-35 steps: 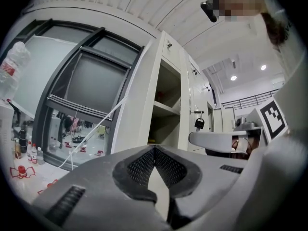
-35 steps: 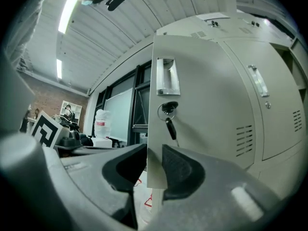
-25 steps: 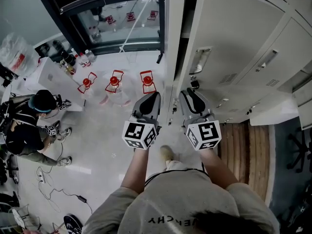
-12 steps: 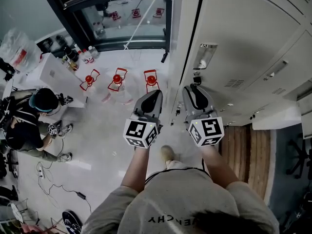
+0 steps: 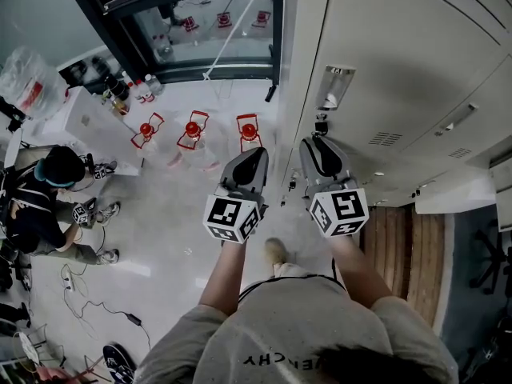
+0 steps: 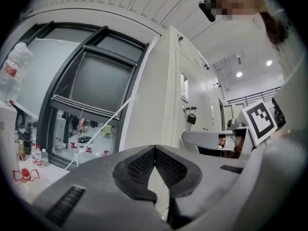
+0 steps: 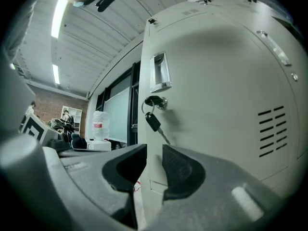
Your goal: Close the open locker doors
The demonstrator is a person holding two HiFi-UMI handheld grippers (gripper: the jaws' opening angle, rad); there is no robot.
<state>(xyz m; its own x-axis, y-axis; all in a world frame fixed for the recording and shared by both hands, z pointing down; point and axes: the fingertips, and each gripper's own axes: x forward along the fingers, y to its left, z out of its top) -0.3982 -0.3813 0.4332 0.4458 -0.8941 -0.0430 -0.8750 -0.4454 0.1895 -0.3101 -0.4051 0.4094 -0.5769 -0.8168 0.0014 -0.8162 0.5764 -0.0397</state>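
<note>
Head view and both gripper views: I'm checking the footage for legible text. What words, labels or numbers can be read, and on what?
"...CHY": print on the person's shirt, partly cut off, so this reading is uncertain.
Red label on the big plastic bottle: too blurred to read.
Label holder on the locker door: no legible text.
Nothing else readable.

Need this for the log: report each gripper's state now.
Left gripper: closed, empty.
Right gripper: open, jaws apart at the locker door edge, gripping nothing.
</note>
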